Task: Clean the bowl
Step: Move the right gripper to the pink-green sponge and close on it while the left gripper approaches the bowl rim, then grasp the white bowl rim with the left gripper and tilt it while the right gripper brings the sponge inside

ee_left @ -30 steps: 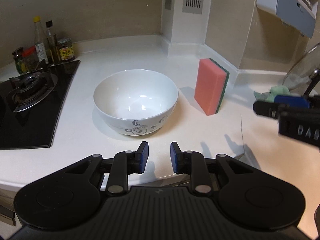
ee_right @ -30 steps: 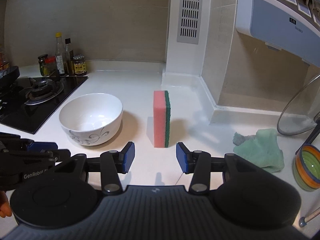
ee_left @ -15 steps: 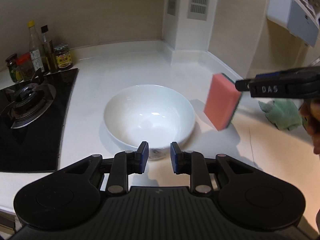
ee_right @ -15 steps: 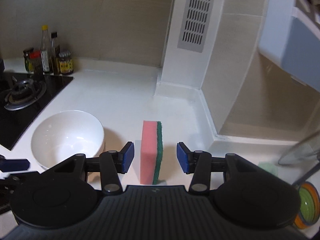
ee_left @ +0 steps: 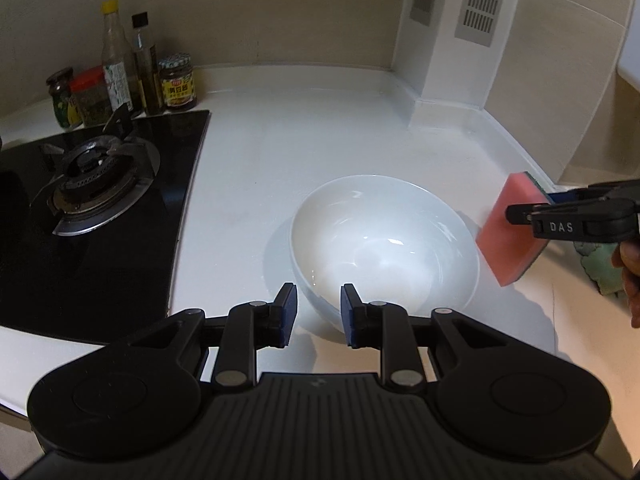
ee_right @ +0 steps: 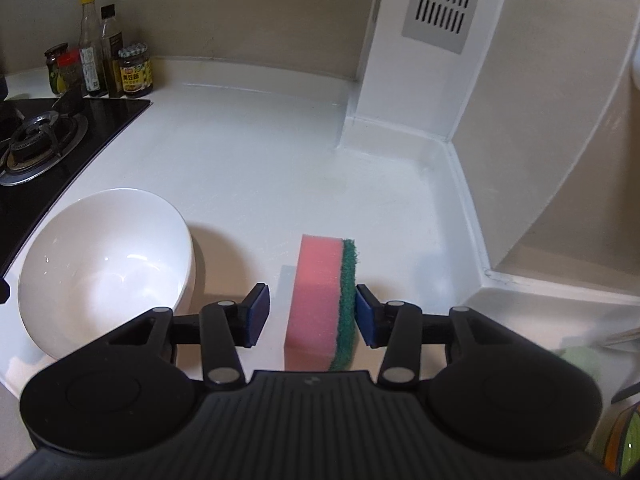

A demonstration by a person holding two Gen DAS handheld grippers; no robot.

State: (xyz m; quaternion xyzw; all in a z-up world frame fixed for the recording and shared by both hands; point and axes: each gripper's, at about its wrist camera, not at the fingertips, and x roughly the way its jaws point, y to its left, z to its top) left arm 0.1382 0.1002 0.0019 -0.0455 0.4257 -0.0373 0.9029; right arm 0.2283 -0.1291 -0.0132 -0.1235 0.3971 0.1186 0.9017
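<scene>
1. Right wrist view: the right gripper (ee_right: pixel 308 314) has moved in around the upright sponge (ee_right: pixel 320 304); its fingers are still apart, one pad touching the green side, the other just clear of the pink.
2. The left gripper (ee_left: pixel 318 314) has closed in on the bowl (ee_left: pixel 384 248), fingers open at its near rim.
3. Both grasps look imminent; wiping hasn't begun.
</scene>
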